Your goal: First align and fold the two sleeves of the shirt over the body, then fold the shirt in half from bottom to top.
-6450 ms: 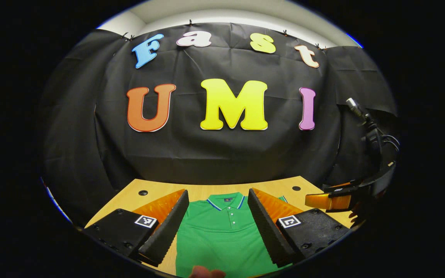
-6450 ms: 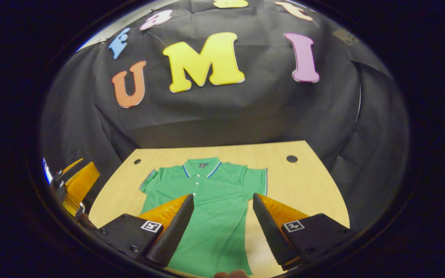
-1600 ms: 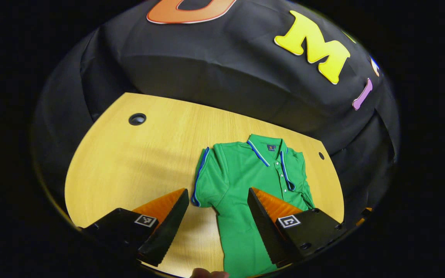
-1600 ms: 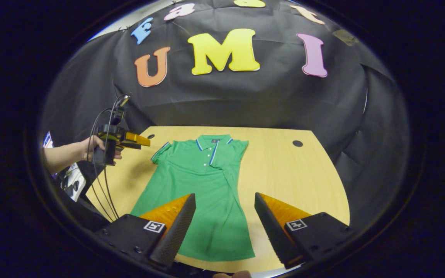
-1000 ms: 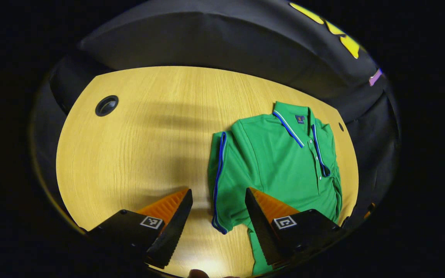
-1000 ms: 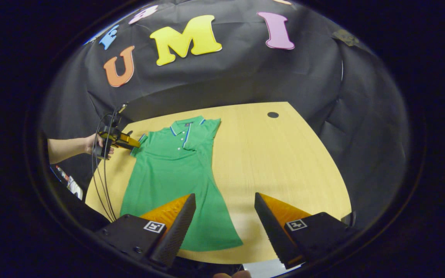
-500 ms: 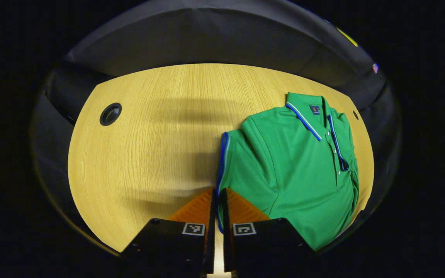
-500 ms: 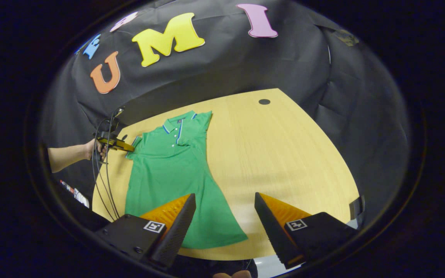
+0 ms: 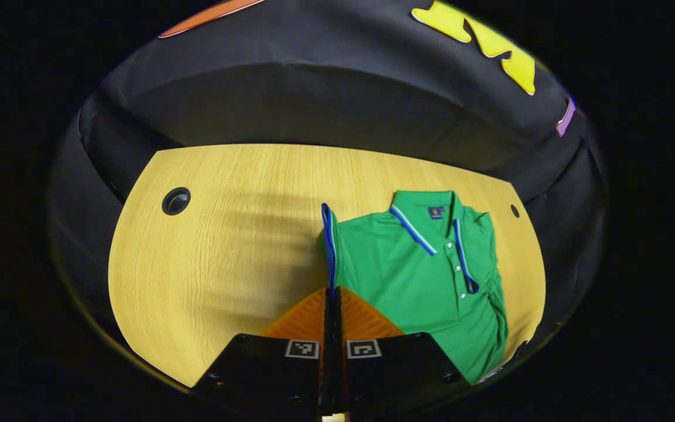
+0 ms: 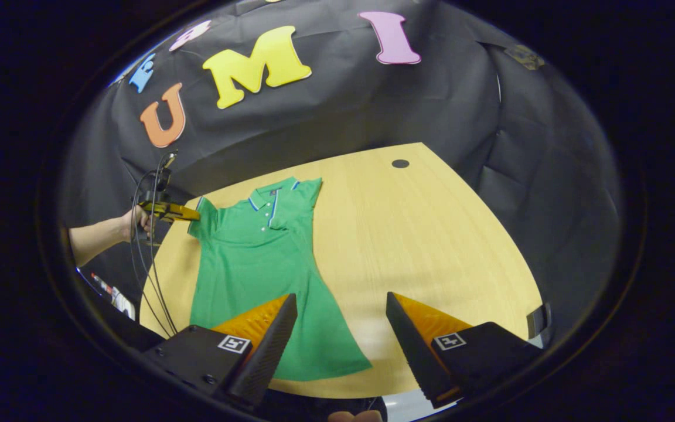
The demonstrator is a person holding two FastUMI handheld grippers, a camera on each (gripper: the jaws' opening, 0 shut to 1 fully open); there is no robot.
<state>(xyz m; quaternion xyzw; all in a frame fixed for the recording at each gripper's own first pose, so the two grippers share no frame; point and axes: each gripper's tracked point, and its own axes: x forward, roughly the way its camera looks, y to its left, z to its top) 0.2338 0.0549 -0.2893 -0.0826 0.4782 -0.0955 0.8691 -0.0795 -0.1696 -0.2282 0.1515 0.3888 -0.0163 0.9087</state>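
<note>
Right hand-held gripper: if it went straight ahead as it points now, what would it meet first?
The open right hand-held gripper points over the shirt's hem corner toward bare table. It would probably meet the table first, though depth is unclear.

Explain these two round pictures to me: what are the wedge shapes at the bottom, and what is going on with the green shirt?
No robot here: a person holds a two-finger gripper in each hand, and a camera rides on each. The wedges are each gripper's own fingers. In the left gripper view, the left gripper is shut on the shirt's sleeve, lifting it off the wooden table. In the right gripper view, the right gripper hangs open above the green polo shirt, holding nothing; farther off you see the hand with the left gripper. The other sleeve already lies folded over the body.
</note>
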